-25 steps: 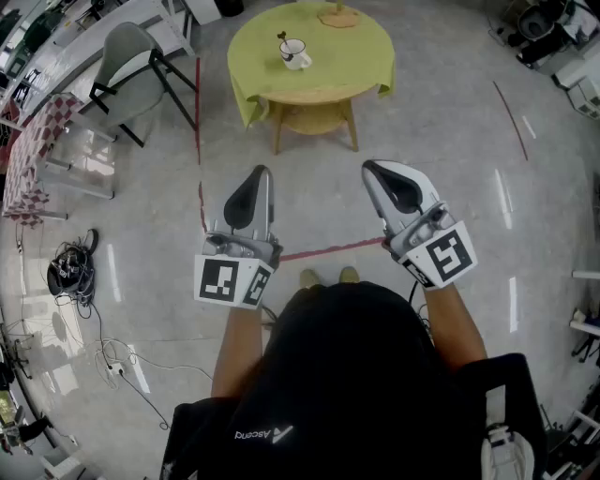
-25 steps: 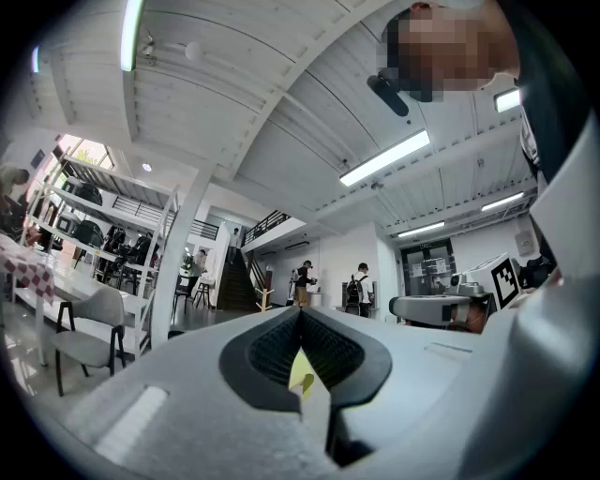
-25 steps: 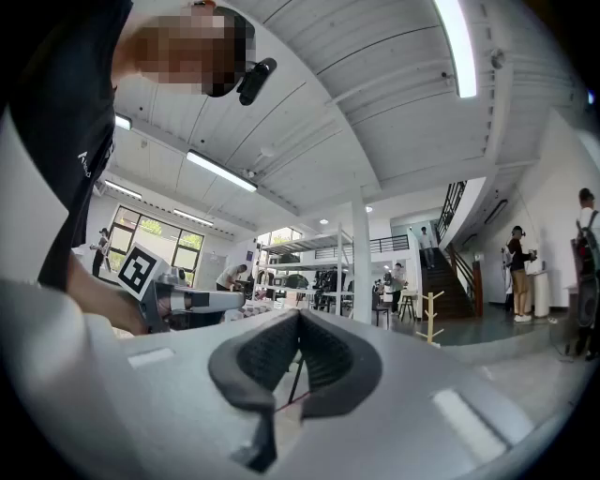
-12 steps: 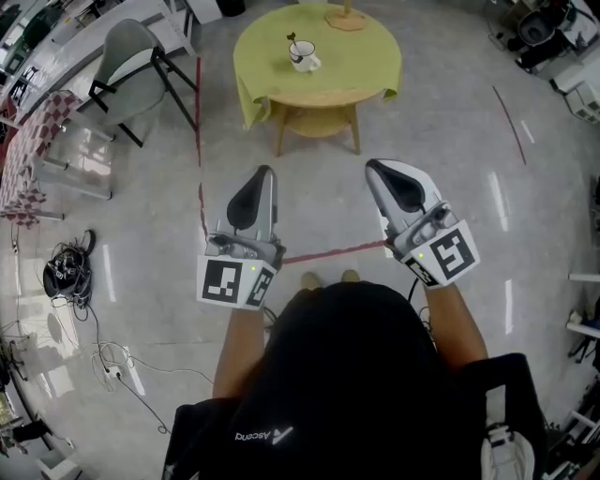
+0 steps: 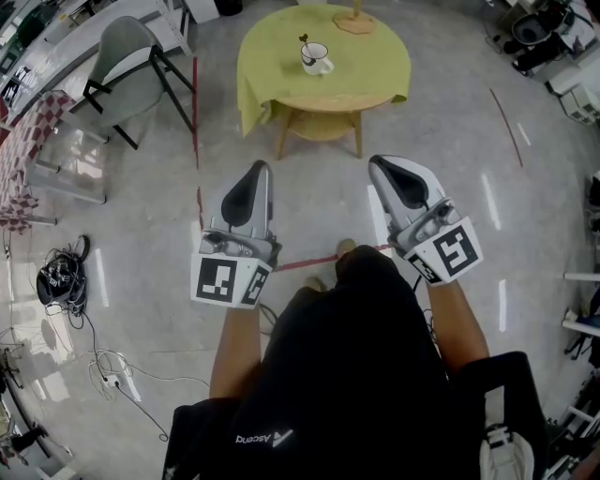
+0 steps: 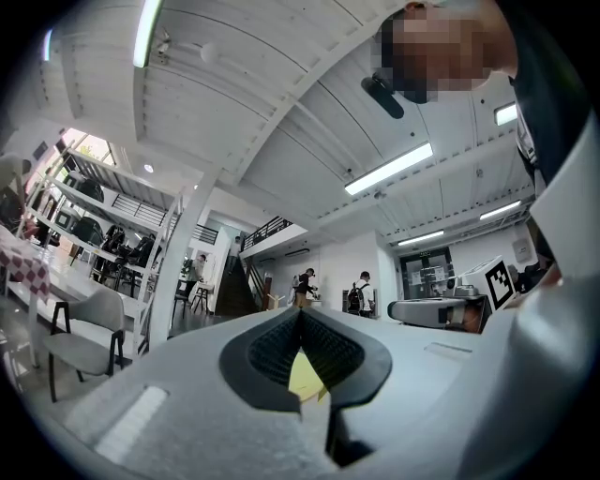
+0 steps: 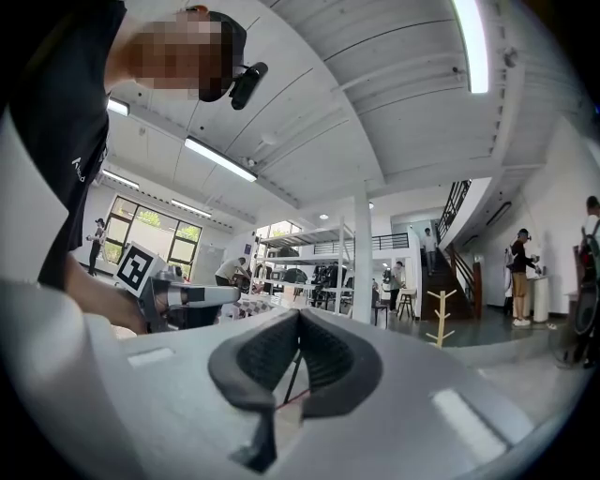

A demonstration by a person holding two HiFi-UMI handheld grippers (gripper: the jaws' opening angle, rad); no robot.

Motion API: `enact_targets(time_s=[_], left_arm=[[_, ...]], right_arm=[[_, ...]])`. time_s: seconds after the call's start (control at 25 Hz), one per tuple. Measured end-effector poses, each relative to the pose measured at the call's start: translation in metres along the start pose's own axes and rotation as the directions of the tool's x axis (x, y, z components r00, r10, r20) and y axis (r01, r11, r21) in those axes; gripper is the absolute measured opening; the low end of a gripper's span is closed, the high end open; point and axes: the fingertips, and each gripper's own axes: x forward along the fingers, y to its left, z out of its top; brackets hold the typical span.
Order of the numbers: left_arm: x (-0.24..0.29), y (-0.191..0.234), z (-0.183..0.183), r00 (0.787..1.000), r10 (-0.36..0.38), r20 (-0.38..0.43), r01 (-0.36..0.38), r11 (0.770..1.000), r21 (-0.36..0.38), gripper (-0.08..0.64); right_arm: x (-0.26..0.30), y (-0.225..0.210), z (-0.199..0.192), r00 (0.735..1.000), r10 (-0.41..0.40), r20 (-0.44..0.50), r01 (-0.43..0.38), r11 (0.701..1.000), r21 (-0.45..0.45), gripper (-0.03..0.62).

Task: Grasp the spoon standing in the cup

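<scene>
A white cup (image 5: 316, 59) stands on the round table with a yellow-green cloth (image 5: 366, 70) at the top of the head view. A dark-handled spoon (image 5: 305, 43) stands upright in it. Both grippers hang well short of the table, over the floor, pointing towards it. My left gripper (image 5: 259, 169) is shut with nothing in it, and its pads meet in the left gripper view (image 6: 300, 313). My right gripper (image 5: 380, 162) is also shut and empty (image 7: 299, 316). The cup does not show in either gripper view.
A flat wooden piece (image 5: 354, 21) lies on the table's far side. A grey chair (image 5: 127, 58) stands left of the table, and a checkered cloth (image 5: 21, 159) is at the far left. Cables (image 5: 58, 277) lie on the floor. Red tape (image 5: 195, 103) marks the floor.
The table and cup have shifted right and come slightly nearer in the head view as the person steps forward. Both grippers stay shut and side by side.
</scene>
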Motion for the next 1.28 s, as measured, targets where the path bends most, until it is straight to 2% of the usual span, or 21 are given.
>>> enact_targets(time_s=[0.2, 0.36, 0.52, 0.8, 1.08, 1.28], left_arm=[[0.026, 0.023, -0.007, 1.0, 0.0, 0.0, 0.0, 1.0, 0.006, 0.009], [0.062, 0.039, -0.017, 1.0, 0.0, -0.014, 0.0, 1.0, 0.024, 0.009], [0.119, 0.063, -0.031, 1.0, 0.011, -0.025, -0.01, 0.999, 0.04, 0.009], [0.247, 0.108, -0.046, 0.998, 0.034, -0.059, -0.03, 0.998, 0.06, 0.009], [0.35, 0.15, -0.075, 0.992, 0.073, -0.099, -0.065, 0.995, 0.077, 0.009], [0.387, 0.172, -0.089, 0.989, 0.097, -0.114, -0.089, 0.993, 0.077, 0.009]], right_arm=[[0.033, -0.018, -0.005, 1.0, 0.014, 0.011, -0.014, 1.0, -0.006, 0.003], [0.064, -0.053, -0.016, 1.0, 0.018, 0.022, -0.018, 1.0, 0.001, 0.003], [0.103, -0.104, -0.034, 0.999, 0.034, 0.027, -0.034, 0.999, 0.003, 0.003], [0.181, -0.222, -0.056, 0.998, 0.06, 0.031, -0.061, 0.997, 0.039, 0.003], [0.253, -0.305, -0.087, 0.987, 0.158, -0.007, -0.157, 0.986, 0.054, 0.003], [0.294, -0.331, -0.106, 0.969, 0.244, -0.027, -0.242, 0.967, 0.081, 0.003]])
